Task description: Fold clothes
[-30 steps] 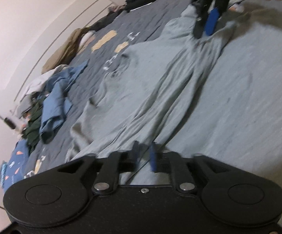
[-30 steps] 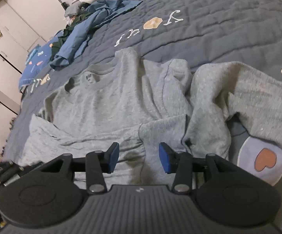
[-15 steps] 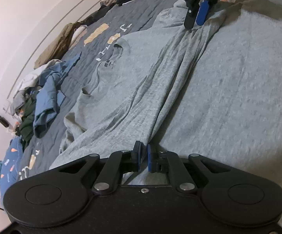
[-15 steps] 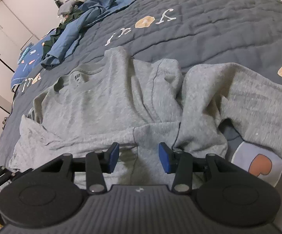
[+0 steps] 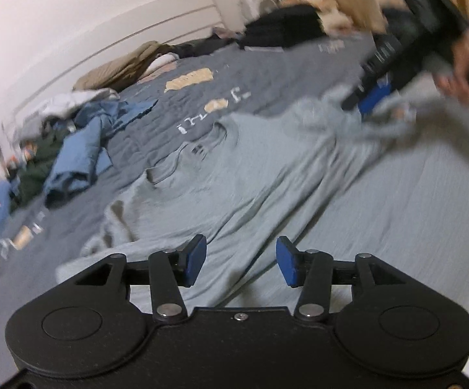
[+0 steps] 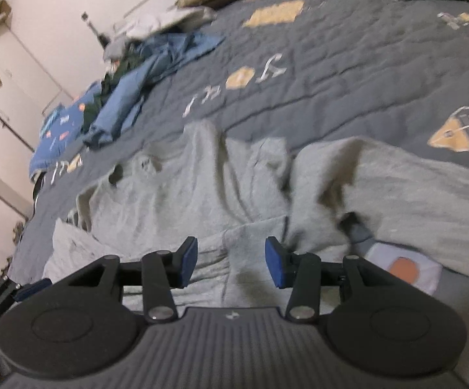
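Fabric of the grey T-shirt (image 5: 267,168) has just been released as the left gripper (image 5: 241,261) opened; right gripper (image 6: 231,261) is held spread, empty; fold laid.

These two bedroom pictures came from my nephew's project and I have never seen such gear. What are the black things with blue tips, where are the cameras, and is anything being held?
A person holds a two-fingered tool in each hand, with a camera on each looking along the fingers. One picture is from the left hand-held gripper, the other from the right hand-held gripper. A grey shirt lies spread on the quilt, with a blue garment farther off. Both stand open above the shirt, holding nothing; the left's jaws have just opened. In the left view the right tool shows too, blurred.
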`<action>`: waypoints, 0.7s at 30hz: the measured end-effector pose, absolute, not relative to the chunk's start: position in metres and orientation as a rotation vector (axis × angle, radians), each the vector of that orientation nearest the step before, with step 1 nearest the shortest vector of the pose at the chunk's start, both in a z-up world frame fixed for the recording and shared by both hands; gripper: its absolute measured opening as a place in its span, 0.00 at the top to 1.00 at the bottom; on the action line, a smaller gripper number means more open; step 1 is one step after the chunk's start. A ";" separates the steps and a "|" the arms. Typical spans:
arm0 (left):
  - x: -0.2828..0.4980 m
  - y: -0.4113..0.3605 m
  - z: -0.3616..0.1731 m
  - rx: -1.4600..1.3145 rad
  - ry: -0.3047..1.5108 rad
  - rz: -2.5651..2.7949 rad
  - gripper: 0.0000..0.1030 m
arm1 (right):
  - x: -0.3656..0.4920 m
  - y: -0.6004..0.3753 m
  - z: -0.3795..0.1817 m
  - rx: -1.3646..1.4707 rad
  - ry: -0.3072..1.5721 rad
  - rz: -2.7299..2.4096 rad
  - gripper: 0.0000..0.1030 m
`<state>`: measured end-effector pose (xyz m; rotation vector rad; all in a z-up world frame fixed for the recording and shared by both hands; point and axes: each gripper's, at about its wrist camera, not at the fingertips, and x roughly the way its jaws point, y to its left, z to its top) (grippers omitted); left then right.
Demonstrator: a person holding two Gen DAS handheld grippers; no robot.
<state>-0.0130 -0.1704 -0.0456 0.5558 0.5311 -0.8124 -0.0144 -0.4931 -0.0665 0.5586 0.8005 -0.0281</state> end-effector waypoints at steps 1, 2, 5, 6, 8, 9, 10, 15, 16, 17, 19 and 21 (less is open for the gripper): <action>-0.013 -0.172 -0.043 0.512 0.544 -0.820 0.54 | -0.020 -0.496 -0.064 0.557 0.786 -0.043 0.56; -0.012 -0.174 -0.041 0.467 0.557 -0.828 0.54 | -0.025 -0.500 -0.062 0.560 0.773 -0.059 0.56; -0.015 -0.180 -0.030 0.338 0.578 -0.862 0.54 | -0.042 -0.514 -0.059 0.589 0.744 -0.110 0.56; -0.016 -0.182 -0.027 0.294 0.584 -0.873 0.54 | -0.047 -0.519 -0.058 0.597 0.735 -0.128 0.56; -0.017 -0.187 -0.022 0.221 0.593 -0.901 0.53 | -0.058 -0.530 -0.057 0.615 0.716 -0.167 0.56; -0.019 -0.190 -0.020 0.192 0.598 -0.911 0.53 | -0.064 -0.535 -0.057 0.625 0.706 -0.183 0.56; -0.021 -0.193 -0.019 0.165 0.603 -0.919 0.53 | -0.071 -0.541 -0.057 0.637 0.696 -0.202 0.56; -0.034 -0.210 -0.012 0.063 0.626 -0.956 0.51 | -0.115 -0.569 -0.066 0.701 0.645 -0.339 0.55; -0.037 -0.213 -0.010 0.044 0.630 -0.964 0.51 | -0.125 -0.575 -0.069 0.705 0.638 -0.378 0.55; -0.041 -0.216 -0.009 0.030 0.631 -0.979 0.51 | -0.133 -0.580 -0.072 0.707 0.632 -0.413 0.55; -0.049 -0.222 -0.008 0.011 0.635 -0.992 0.51 | -0.151 -0.592 -0.076 0.733 0.616 -0.474 0.55; -0.056 -0.226 -0.009 -0.007 0.647 -0.997 0.50 | -0.173 -0.605 -0.080 0.788 0.583 -0.519 0.55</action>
